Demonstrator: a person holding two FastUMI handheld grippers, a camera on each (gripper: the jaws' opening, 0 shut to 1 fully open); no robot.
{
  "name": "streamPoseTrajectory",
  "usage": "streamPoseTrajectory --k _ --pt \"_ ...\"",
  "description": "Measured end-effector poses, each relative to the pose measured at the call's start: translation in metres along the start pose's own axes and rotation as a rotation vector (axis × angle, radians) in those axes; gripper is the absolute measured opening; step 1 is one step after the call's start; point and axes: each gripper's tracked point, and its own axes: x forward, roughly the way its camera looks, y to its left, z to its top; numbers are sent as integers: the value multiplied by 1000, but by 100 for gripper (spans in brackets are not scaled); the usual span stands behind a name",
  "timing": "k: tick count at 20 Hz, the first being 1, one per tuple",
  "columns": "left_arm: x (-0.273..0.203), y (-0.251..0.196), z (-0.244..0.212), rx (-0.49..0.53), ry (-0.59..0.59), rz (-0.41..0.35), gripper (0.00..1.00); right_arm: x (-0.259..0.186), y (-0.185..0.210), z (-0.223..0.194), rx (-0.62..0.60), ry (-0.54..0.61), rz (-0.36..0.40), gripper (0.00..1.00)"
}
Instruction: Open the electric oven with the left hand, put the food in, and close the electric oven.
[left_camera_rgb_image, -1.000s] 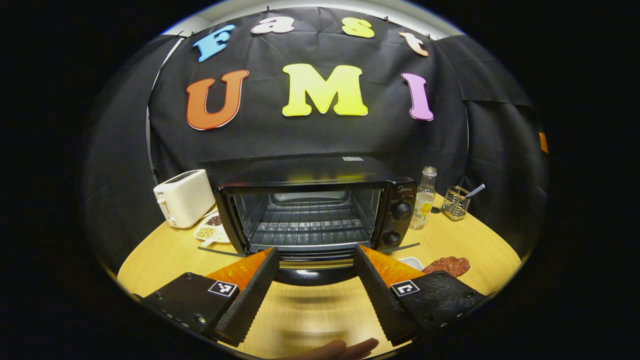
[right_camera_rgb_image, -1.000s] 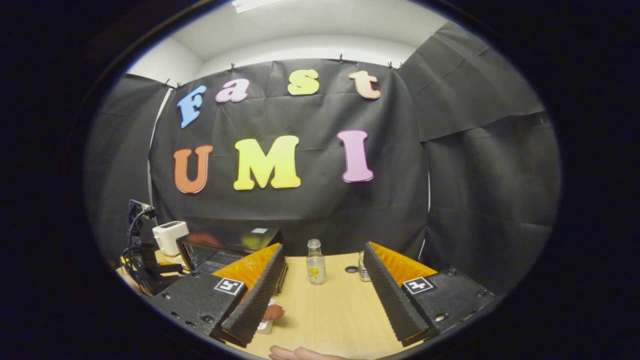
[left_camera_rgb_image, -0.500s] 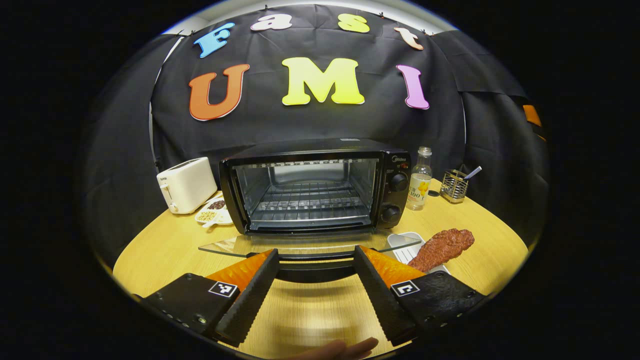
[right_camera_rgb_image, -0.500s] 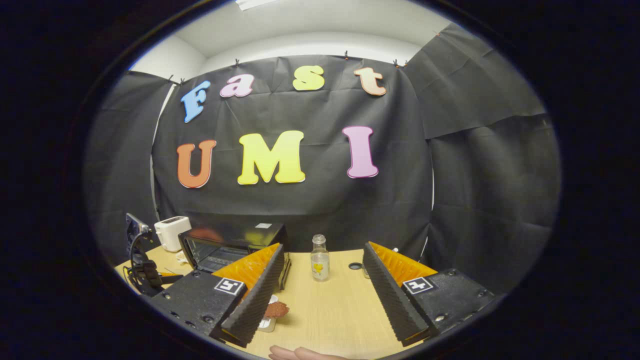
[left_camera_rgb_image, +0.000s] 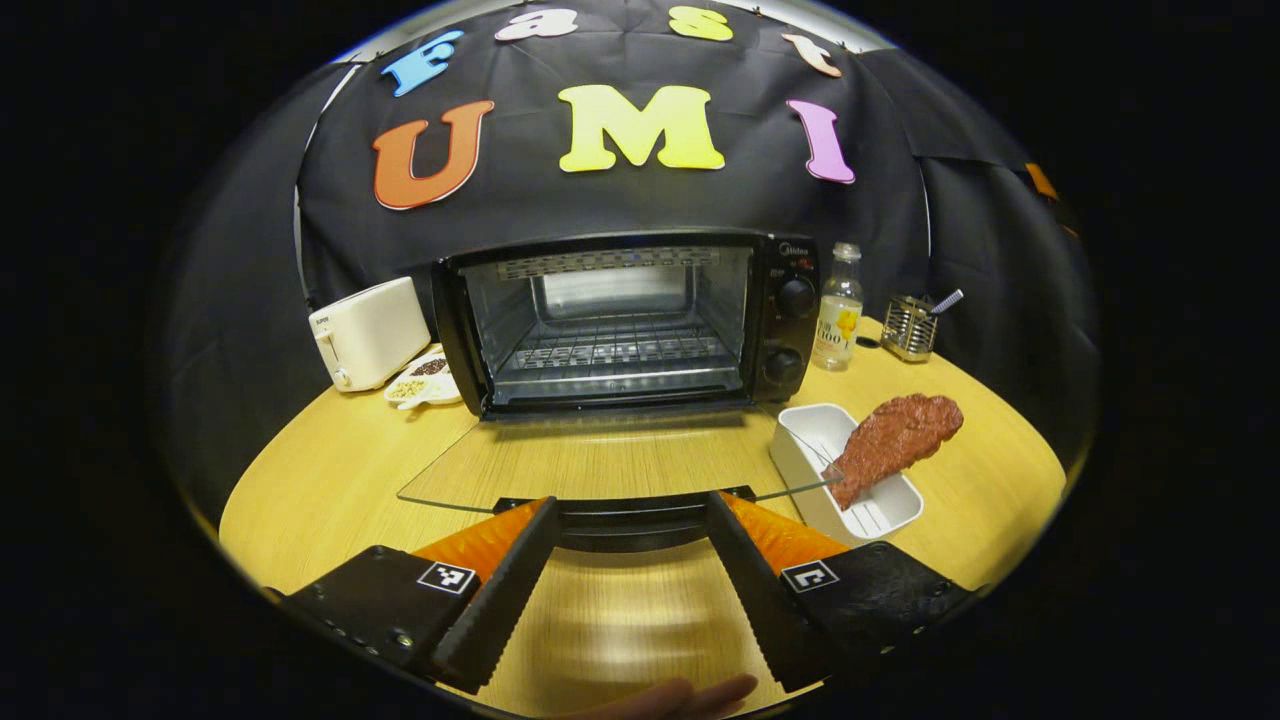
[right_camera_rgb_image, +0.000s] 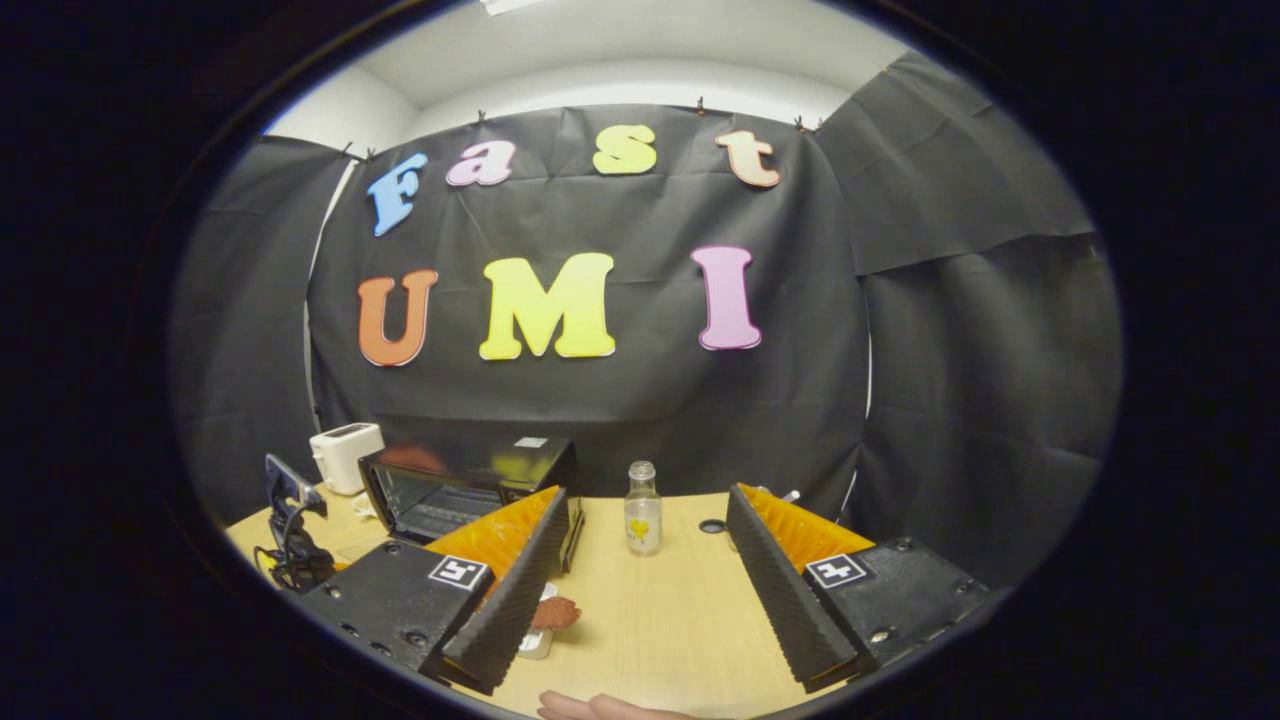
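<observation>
A: Left gripper view?
B: Left gripper (left_camera_rgb_image: 630, 560) spread open at the handle (left_camera_rgb_image: 625, 510) of the oven (left_camera_rgb_image: 625, 320), glass door (left_camera_rgb_image: 600, 465) down flat. Meat (left_camera_rgb_image: 895, 440) propped in a white tray (left_camera_rgb_image: 815, 440) toward the table's right edge.

A: Right gripper view?
B: Right gripper (right_camera_rgb_image: 650, 580) open, empty, above the table (right_camera_rgb_image: 660, 620). Meat (right_camera_rgb_image: 553, 612) looks soft, maybe slippery; best pinched mid-body.

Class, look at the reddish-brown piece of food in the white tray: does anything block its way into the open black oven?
Nothing visible does. The reddish-brown food leans in the white tray beside the lowered glass door; the black oven shows only its bare wire rack.
</observation>
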Motion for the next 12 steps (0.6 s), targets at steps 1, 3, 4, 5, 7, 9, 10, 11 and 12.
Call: streamPoseTrajectory --k 1,3,4,5,7,9,10,11,12 --pt "1 -1 -7 -10 17 -2 95 -1 1 -1 -1 2 -2 100" --pt "5 -1 -20 -38 48 -7 95 0 1 -2 0 5 -2 100" --pt "5 -1 -22 -41 47 -5 95 0 1 -2 -1 6 -2 100" --pt "5 -1 -21 -34 37 -3 95 0 2 -3 -4 9 -3 100" --pt "6 -2 -22 -28 16 -1 95 1 3 -6 -9 17 -5 100" --pt "7 -2 -25 -38 7 -1 95 1 4 -8 -9 26 -5 100" --pt "6 -2 -23 -31 -8 1 96 2 6 -9 -9 30 -1 100" --pt "5 -2 -21 -26 -20 1 96 2 9 -10 -11 35 3 100" --pt "4 -2 -19 -25 -36 -1 95 3 11 -11 -16 40 8 100"
